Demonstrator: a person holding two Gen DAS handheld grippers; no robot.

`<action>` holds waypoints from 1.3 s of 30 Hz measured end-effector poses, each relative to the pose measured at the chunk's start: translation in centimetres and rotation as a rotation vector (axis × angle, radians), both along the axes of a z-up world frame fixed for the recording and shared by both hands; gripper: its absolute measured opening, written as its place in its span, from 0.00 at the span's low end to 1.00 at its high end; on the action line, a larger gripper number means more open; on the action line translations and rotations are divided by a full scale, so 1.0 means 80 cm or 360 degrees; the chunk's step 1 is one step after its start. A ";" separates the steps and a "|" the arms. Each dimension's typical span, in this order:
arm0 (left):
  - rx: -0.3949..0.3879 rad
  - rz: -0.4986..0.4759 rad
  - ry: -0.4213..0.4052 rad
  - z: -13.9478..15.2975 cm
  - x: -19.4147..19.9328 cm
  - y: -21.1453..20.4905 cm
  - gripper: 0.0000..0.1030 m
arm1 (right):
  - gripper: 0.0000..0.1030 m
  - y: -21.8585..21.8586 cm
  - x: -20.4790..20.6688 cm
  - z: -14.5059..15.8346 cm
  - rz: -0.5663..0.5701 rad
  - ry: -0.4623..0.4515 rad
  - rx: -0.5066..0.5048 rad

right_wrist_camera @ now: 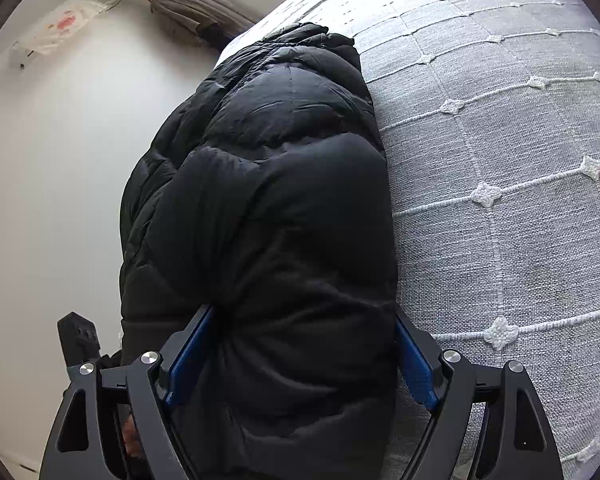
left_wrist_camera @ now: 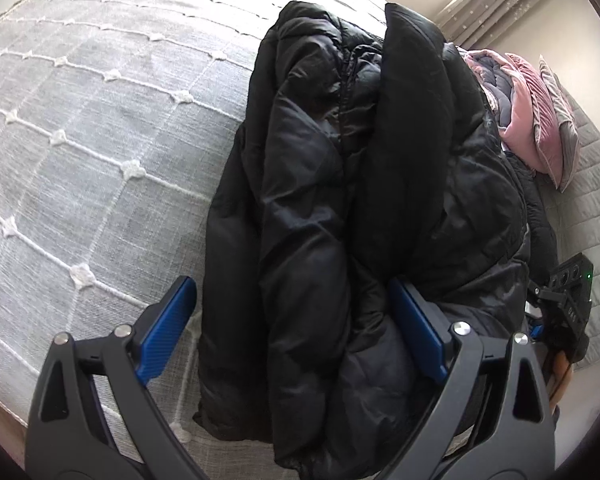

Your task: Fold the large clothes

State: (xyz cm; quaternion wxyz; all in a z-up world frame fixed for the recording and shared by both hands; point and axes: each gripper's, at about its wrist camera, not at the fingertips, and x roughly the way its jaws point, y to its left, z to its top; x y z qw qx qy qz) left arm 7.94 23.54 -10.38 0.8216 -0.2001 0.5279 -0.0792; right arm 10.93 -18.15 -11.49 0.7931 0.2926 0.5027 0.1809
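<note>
We see a black puffer jacket [left_wrist_camera: 340, 208] of slightly glossy quilted cloth, bed cover [left_wrist_camera: 100, 140] rough woven grey fabric, pink pillow [left_wrist_camera: 536, 120] velvety.

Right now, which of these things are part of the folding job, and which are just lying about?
Part of the job:
- puffy black quilted jacket, bundled on the bed
- left tongs, wide apart astride its near end
- right tongs, blue pads against both sides of the jacket

Just lying about:
- pink and grey cushions
- grey bedspread with white stitched squares
- pale curtain
</note>
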 end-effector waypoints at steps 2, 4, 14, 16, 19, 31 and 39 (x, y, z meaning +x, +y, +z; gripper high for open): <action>0.0002 -0.0002 -0.0003 -0.001 -0.001 0.001 0.93 | 0.81 0.001 0.000 0.000 0.0000 -0.0004 -0.0009; -0.0012 -0.0002 -0.0002 -0.001 -0.003 0.002 0.91 | 0.81 0.003 0.000 0.002 0.0004 -0.0014 -0.0024; 0.0020 -0.0068 -0.0093 0.012 -0.014 -0.009 0.58 | 0.69 0.025 -0.007 0.019 0.0053 -0.0118 -0.0190; 0.0013 -0.0061 -0.0092 0.013 -0.011 -0.011 0.58 | 0.69 0.030 -0.008 0.020 0.0056 -0.0133 -0.0218; -0.0042 -0.0024 -0.0073 0.010 -0.007 -0.010 0.62 | 0.69 0.030 -0.008 0.018 0.0053 -0.0130 -0.0211; -0.0128 0.0008 -0.0015 0.002 -0.004 0.005 0.59 | 0.67 0.030 -0.015 0.018 0.0060 -0.0160 -0.0255; 0.0009 0.0031 -0.0144 0.026 -0.014 -0.002 0.25 | 0.39 0.056 -0.033 0.049 0.0097 -0.0354 -0.0498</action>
